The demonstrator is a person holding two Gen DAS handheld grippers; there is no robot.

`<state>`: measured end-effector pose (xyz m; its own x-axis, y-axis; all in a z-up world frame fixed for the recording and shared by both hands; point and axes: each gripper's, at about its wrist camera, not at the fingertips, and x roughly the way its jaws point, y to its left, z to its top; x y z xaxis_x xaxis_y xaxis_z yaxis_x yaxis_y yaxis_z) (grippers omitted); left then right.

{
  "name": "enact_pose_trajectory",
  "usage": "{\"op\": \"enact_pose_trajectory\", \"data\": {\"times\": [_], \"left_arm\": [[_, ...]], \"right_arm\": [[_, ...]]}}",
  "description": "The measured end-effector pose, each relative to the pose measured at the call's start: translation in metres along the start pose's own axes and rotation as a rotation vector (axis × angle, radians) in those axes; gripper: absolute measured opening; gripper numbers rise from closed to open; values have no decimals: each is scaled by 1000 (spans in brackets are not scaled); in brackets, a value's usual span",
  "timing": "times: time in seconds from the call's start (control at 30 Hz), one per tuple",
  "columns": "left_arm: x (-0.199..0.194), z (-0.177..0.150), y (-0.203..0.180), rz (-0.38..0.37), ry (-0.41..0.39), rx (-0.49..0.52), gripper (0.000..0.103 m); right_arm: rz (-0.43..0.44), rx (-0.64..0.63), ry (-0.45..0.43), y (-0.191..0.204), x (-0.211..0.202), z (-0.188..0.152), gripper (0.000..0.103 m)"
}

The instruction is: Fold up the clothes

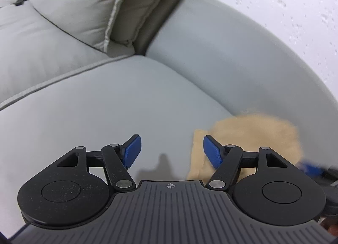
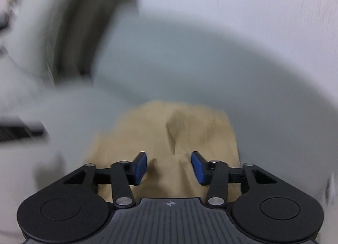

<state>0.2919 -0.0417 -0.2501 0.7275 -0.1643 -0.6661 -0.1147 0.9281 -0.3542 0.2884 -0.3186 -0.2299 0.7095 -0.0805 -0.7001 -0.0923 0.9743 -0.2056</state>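
Note:
A tan garment (image 1: 253,136) lies bunched on the grey sofa seat (image 1: 126,106), at the lower right of the left wrist view. My left gripper (image 1: 172,151) stands open over bare seat just left of the cloth, nothing between its blue pads. In the blurred right wrist view the same tan garment (image 2: 169,134) lies directly under and ahead of my right gripper (image 2: 169,166), which is open; a raised crease of the cloth shows in the gap between its pads, which stand apart from it. The right gripper's blue tip (image 1: 310,169) shows blurred at the right edge of the left wrist view.
A grey back cushion (image 1: 84,7) rises at the upper left and the sofa's rounded armrest (image 1: 232,53) curves along the right. A white textured wall (image 1: 285,0) stands behind the armrest. The left gripper's body (image 2: 19,132) shows blurred at the left of the right wrist view.

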Motion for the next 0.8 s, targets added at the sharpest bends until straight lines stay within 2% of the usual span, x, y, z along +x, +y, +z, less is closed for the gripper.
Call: {"op": "enact_pose_trajectory", "data": {"times": [0.07, 0.17, 0.23, 0.33, 0.53, 0.67, 0.73, 0.8], "left_arm": [[4, -3, -6, -26, 30, 34, 72], [9, -9, -17, -55, 68, 90, 72], [15, -16, -25, -79, 102, 137, 68], [30, -25, -33, -78, 160, 186, 61], [51, -31, -24, -166, 256, 75, 43], [49, -30, -20, -206, 249, 50, 33], [48, -29, -18, -241, 245, 23, 25], [47, -27, -19, -242, 221, 35, 24]], "right_arm": [[13, 11, -13, -5, -9, -2, 47], [25, 27, -2, -13, -13, -2, 44], [80, 71, 9, -23, -12, 1, 39], [102, 82, 17, -22, -15, 2, 39], [90, 98, 117, -29, 22, -7, 39], [58, 131, 212, -41, 38, -27, 39], [56, 160, 225, -45, 40, -34, 39], [65, 241, 246, -56, 43, -46, 40]]}}
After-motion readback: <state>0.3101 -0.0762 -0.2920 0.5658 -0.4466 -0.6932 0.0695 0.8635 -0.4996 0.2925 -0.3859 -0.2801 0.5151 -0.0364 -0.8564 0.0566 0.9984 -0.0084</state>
